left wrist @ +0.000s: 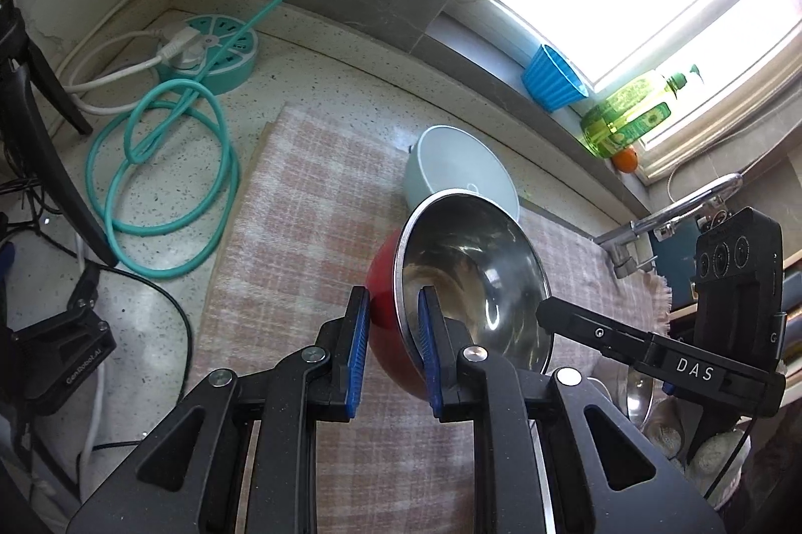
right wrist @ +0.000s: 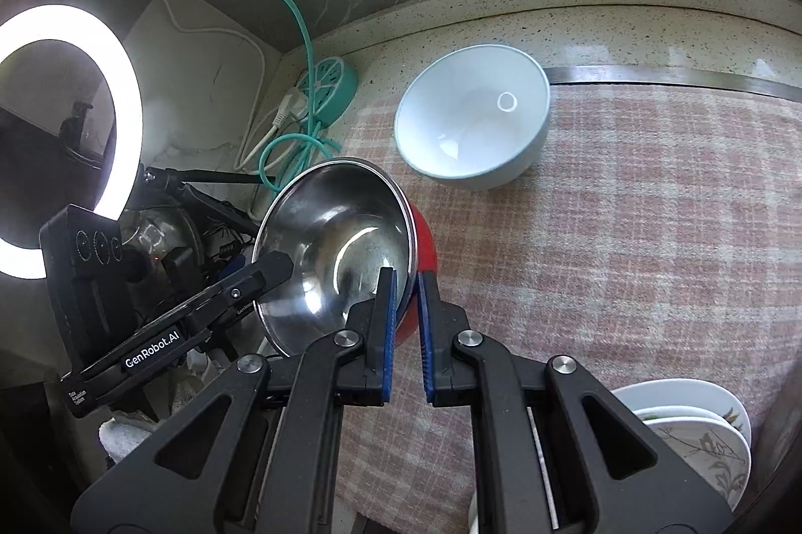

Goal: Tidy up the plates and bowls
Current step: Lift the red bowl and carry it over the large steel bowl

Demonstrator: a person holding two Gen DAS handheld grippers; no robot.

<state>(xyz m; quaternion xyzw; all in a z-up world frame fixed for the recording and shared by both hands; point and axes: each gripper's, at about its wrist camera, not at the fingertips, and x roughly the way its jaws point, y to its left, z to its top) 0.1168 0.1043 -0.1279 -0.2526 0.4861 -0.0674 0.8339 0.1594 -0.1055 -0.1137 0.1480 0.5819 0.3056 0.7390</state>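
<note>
A steel bowl with a red outside (left wrist: 476, 273) (right wrist: 341, 233) hangs tilted above the checked cloth, held from two sides. My left gripper (left wrist: 392, 303) is shut on its near rim, one blue pad inside and one on the red wall. My right gripper (right wrist: 406, 283) is shut on the opposite rim in the same way. One of the right gripper's fingers (left wrist: 576, 323) shows at the bowl's right edge in the left wrist view. A pale white bowl (left wrist: 466, 163) (right wrist: 471, 123) stands upright on the cloth just beyond. Stacked patterned plates (right wrist: 702, 433) sit at the lower right.
The pink checked cloth (left wrist: 311, 233) (right wrist: 626, 233) covers the counter. A teal power strip (left wrist: 210, 52) with coiled cable lies at the back left. A blue cup (left wrist: 551, 77) and a green bottle (left wrist: 626, 118) stand on the sill. A faucet (left wrist: 666, 218) and a ring light (right wrist: 65, 133) flank the area.
</note>
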